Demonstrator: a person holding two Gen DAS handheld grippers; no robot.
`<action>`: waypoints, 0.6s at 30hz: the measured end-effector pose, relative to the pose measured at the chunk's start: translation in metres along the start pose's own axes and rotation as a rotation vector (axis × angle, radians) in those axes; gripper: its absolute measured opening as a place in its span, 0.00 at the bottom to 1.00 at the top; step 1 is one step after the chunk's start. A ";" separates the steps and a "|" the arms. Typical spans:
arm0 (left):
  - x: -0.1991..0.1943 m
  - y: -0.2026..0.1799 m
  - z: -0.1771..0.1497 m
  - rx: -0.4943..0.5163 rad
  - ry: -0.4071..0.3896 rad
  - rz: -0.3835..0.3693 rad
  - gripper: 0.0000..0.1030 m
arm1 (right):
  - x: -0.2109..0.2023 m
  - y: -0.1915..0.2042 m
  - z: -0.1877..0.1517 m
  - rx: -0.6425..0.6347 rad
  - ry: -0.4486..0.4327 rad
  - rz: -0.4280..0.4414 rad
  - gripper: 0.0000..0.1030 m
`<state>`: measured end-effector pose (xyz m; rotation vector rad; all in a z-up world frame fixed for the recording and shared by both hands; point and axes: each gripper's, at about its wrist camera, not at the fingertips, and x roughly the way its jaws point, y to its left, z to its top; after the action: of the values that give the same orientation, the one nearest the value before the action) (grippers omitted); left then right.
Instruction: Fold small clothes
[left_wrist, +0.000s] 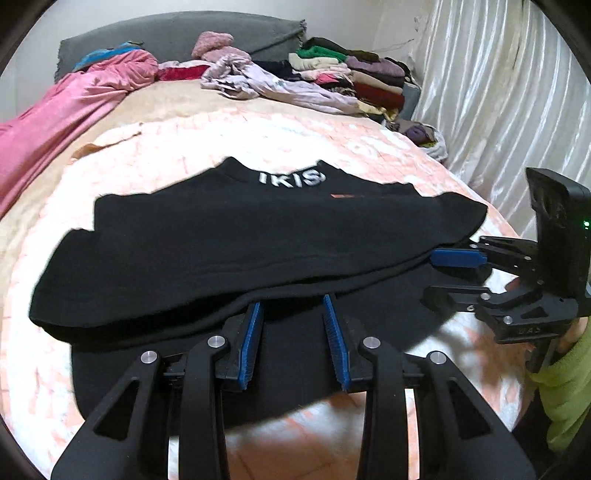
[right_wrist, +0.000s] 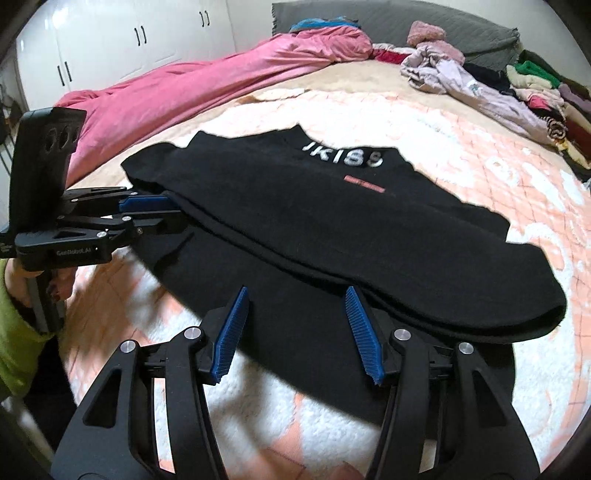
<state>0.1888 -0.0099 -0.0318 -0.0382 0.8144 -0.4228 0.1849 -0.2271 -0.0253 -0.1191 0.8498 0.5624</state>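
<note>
A black T-shirt (left_wrist: 258, 236) (right_wrist: 332, 221) with white lettering near the collar lies flat on the bed, its near part doubled over into a thick folded edge. My left gripper (left_wrist: 293, 310) (right_wrist: 166, 212) hovers at that edge on the shirt's left side, jaws apart, with only black fabric below the blue pads. My right gripper (right_wrist: 295, 295) (left_wrist: 430, 275) stands at the shirt's right side, jaws wider apart, its pads pressing on nothing. A person's hand in a green sleeve (left_wrist: 569, 387) (right_wrist: 14, 332) holds each tool.
The shirt rests on a pink-and-white quilt (left_wrist: 332, 140) (right_wrist: 480, 155). A pink blanket (left_wrist: 55, 118) (right_wrist: 184, 88) runs along the left. Loose and stacked clothes (left_wrist: 351, 77) (right_wrist: 535, 92) fill the far right corner. A white curtain (left_wrist: 498, 92) hangs at the right, white wardrobes (right_wrist: 110, 37) behind.
</note>
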 end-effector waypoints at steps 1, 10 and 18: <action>0.000 0.002 0.002 0.004 -0.006 0.008 0.31 | 0.000 -0.001 0.002 0.003 -0.007 -0.005 0.46; 0.009 0.006 0.020 0.050 -0.044 0.054 0.35 | 0.005 -0.025 0.025 0.053 -0.053 -0.047 0.46; 0.008 0.027 0.040 0.027 -0.132 0.089 0.40 | 0.007 -0.058 0.046 0.126 -0.140 -0.081 0.49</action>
<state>0.2318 0.0062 -0.0148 -0.0050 0.6782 -0.3436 0.2496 -0.2587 -0.0076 0.0012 0.7391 0.4351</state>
